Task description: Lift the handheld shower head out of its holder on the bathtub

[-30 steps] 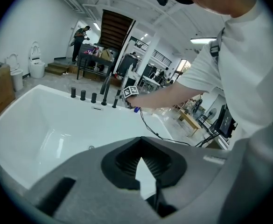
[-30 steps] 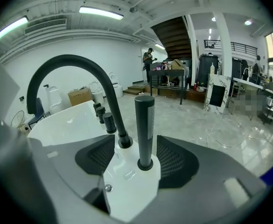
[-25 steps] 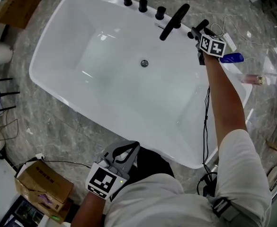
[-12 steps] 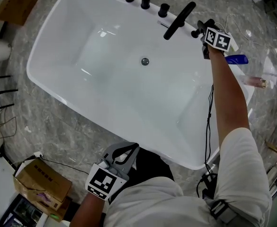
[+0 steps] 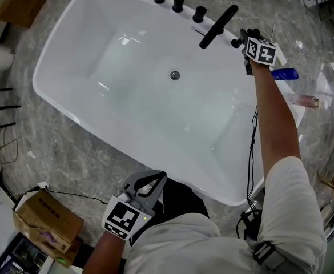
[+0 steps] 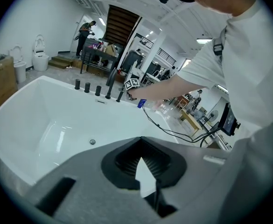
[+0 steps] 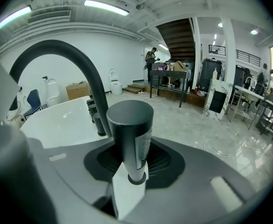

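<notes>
– Two tongs are in your hands. Where does each one sit?

– Your right tongs point(image 5: 245, 37) reach to the far rim of the glossy white oval bathtub point(image 5: 75, 50). Your left tongs point(image 5: 162, 177) hang close to your body, over the near rim.

– Where is the shower head?

– The matte black cylindrical handheld shower head point(image 7: 129, 134) stands upright in its holder on that far rim. It is just beside the tall curved black spout point(image 7: 57, 64). From your head camera your right tongs cover most of it.

– What are your right tongs doing?

– Their jaws have just been closing, and the black cylinder stands between them. The ribbed pads now sit against its sides, pinching it low on the stem.

– And the left?

– Pressed together at the tips, with nothing between them.

– What else is on the tub?

– A row of three short black round knobs point(image 5: 178, 3) lines the rim, to the left of the spout as you look down. A small round metal drain point(image 5: 174, 75) lies in the tub floor. A small blue object point(image 5: 285, 73) sits near your right wrist; what it is I cannot tell.

– And around the tub?

– Grey marbled floor point(image 5: 58, 153), with a brown cardboard box point(image 5: 47, 224) near your left side.
</notes>
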### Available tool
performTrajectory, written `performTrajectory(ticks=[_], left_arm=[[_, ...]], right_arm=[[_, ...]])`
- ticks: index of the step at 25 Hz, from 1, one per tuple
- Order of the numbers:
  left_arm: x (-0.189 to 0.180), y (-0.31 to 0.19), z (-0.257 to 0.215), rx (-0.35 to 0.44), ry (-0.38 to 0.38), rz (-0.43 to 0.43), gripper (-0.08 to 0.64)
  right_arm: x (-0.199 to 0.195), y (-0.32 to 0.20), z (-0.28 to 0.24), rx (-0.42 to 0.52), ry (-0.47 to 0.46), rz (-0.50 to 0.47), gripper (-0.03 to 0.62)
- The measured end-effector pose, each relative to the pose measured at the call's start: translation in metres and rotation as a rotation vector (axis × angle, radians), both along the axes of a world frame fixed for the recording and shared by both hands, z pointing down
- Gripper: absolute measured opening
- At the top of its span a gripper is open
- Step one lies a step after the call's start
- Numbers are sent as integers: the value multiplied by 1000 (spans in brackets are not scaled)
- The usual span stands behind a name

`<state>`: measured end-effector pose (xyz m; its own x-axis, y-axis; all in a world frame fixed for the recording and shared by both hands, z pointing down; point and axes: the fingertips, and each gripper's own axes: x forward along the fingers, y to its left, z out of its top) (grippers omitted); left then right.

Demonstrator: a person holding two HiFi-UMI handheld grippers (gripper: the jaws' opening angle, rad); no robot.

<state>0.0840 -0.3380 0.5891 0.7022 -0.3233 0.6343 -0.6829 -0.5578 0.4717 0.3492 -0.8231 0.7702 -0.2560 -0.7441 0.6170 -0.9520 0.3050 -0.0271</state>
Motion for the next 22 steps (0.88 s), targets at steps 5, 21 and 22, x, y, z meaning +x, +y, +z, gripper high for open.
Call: performTrajectory(ticks=[5, 21, 22], left_arm=[[2, 3, -6, 14, 2, 3, 6], [-7, 17, -45, 91, 10, -28, 6], [-9, 19, -46, 95, 10, -29, 6]], right_arm=[[-2, 5, -11, 23, 11, -6, 130], [-10, 31, -73, 85, 40, -34, 130], [-10, 34, -77, 91, 43, -35, 130]])
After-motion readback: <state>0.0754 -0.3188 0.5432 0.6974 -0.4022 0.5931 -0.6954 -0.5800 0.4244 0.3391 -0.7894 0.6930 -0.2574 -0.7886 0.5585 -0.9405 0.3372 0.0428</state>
